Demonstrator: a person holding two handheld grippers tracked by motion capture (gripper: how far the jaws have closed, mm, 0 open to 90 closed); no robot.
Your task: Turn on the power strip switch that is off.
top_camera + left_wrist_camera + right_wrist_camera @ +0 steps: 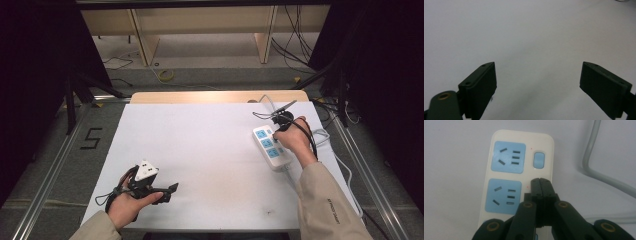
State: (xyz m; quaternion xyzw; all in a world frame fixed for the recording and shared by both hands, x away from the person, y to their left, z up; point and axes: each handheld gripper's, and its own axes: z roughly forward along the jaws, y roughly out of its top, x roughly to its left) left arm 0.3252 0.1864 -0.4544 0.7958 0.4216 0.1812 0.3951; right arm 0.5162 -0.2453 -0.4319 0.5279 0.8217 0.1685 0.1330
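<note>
A white power strip (pixel 271 147) with blue socket faces lies at the right of the white table. My right gripper (pixel 540 181) is shut, its joined tips resting over the strip (pixel 521 172) beside the second socket, just below a blue switch (pixel 539 160). From the high view the right gripper (pixel 278 134) points down onto the strip. My left gripper (pixel 170 191) rests near the table's front left, held level. Its jaws stand wide apart over bare white table (pixel 529 37), and the left gripper (pixel 537 82) has nothing between its pads.
A grey cable (pixel 596 170) runs from the strip and loops off the table's right edge (pixel 345 172). Black cables trail from the right gripper (pixel 265 116). Wooden furniture (pixel 200 30) and loose wires lie on the floor beyond the table.
</note>
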